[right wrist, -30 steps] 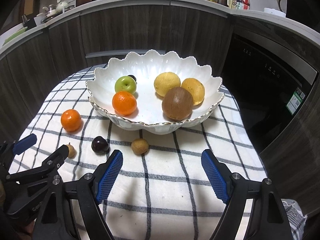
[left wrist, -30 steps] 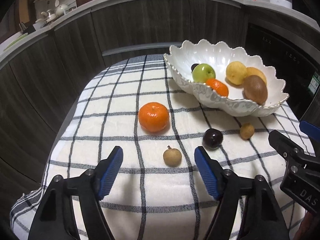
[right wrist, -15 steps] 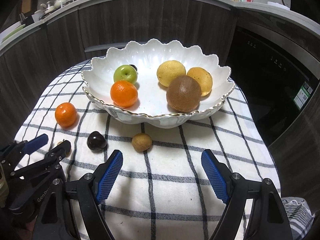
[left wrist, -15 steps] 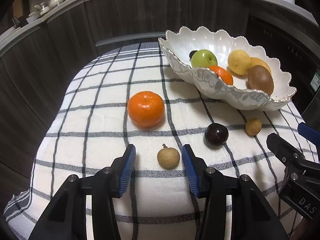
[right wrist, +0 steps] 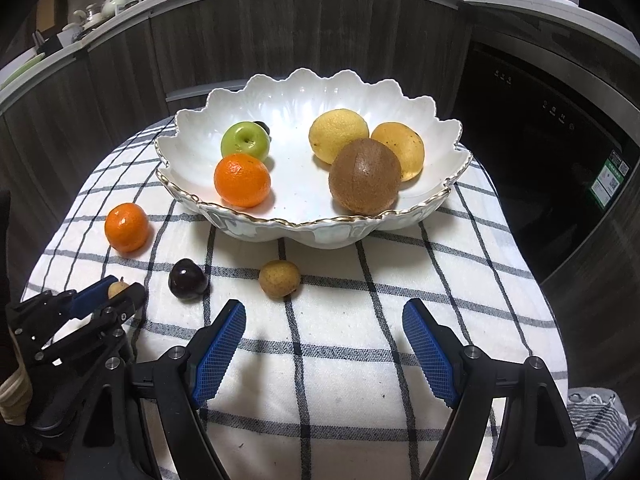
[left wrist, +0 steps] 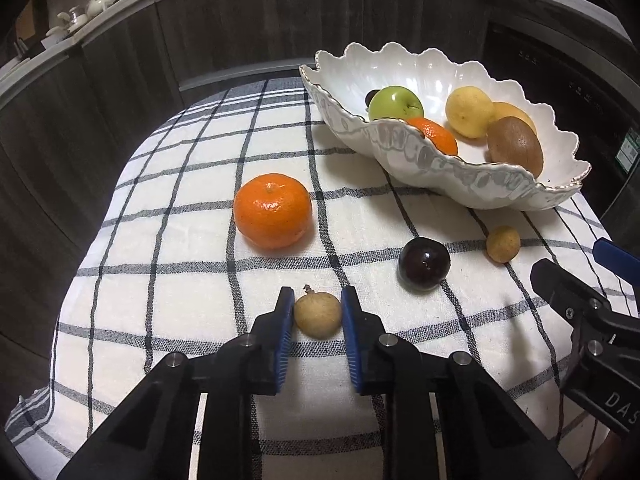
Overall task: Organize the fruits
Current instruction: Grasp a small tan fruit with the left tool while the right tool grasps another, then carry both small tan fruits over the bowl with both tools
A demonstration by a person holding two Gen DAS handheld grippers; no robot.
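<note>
A small tan longan (left wrist: 318, 317) lies on the checked cloth, and my left gripper (left wrist: 316, 300) is shut on it, blue pads pressing both sides. The right wrist view shows the same grip at the lower left, the longan (right wrist: 117, 289) peeking between the fingers. On the cloth also lie a mandarin (left wrist: 273, 211), a dark plum (left wrist: 424, 264) and a second longan (right wrist: 279, 279). My right gripper (right wrist: 324, 314) stands open over bare cloth, just short of that second longan, nothing between its pads. The white scalloped bowl (right wrist: 304, 226) holds a green apple (right wrist: 245, 141), an orange (right wrist: 242, 179) and several other fruits.
The cloth covers a small round-cornered table (right wrist: 460, 292) whose edges drop off left, right and near. Dark cabinet fronts (left wrist: 260, 28) curve behind it, with a dark appliance door (right wrist: 540, 140) to the right. A cluttered counter runs above.
My left gripper came forward and down over the small longan and its jaws closed from wide apart onto it. The right gripper stayed open and barely shifted.
</note>
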